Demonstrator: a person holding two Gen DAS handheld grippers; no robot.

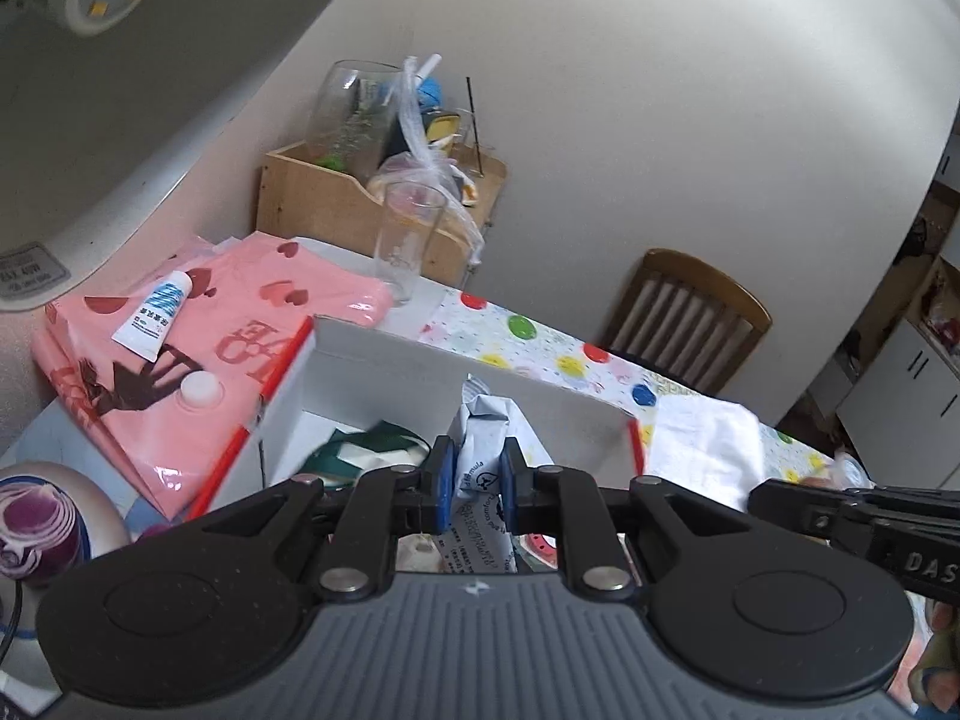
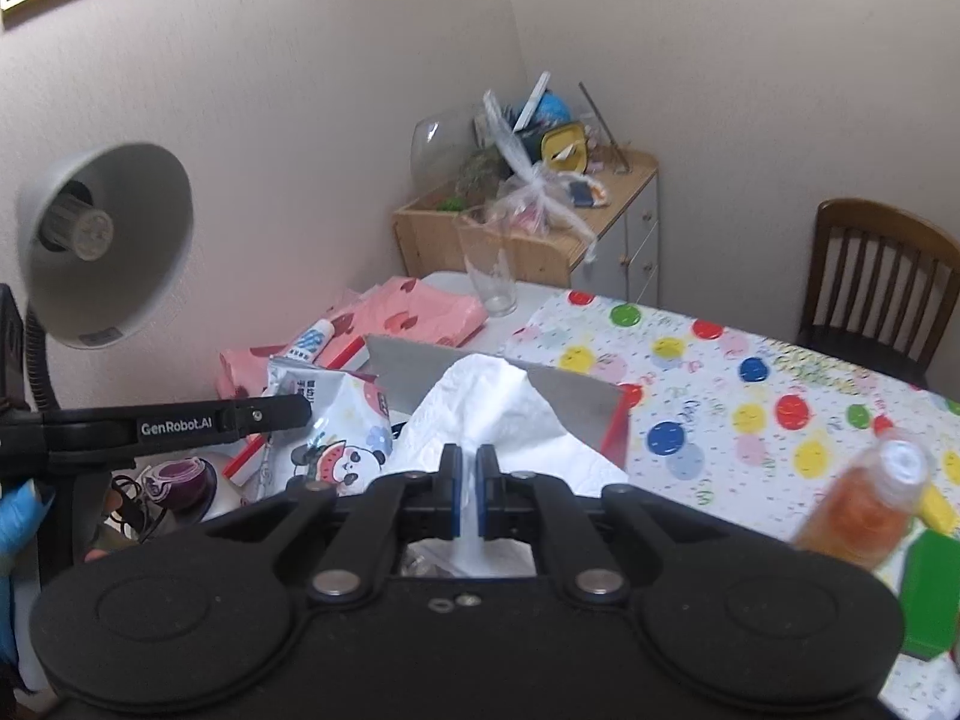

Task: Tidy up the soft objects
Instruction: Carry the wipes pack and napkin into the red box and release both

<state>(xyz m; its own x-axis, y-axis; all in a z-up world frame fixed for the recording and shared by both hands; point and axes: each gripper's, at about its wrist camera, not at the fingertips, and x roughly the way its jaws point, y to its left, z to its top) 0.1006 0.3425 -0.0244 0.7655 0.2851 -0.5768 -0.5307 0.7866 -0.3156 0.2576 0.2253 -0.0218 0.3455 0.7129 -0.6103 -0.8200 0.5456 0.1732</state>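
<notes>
My left gripper (image 1: 475, 480) is shut on a soft printed wipes pack (image 1: 483, 450) and holds it above the open white box (image 1: 384, 372) with red edges. The pack shows a panda print in the right wrist view (image 2: 342, 420). A green and white item (image 1: 366, 450) lies inside the box. My right gripper (image 2: 470, 489) is shut on a white paper towel (image 2: 498, 414) and holds it up just right of the box (image 2: 570, 396). The towel also shows in the left wrist view (image 1: 708, 444).
A pink heart-print package (image 1: 180, 348) with a small tube (image 1: 153, 318) on it lies left of the box. A tall glass (image 1: 408, 240) and a wooden crate (image 1: 336, 204) stand behind. A desk lamp (image 2: 102, 240), a bottle (image 2: 870, 504), a chair (image 2: 876, 276) and a dotted tablecloth (image 2: 720, 384) are around.
</notes>
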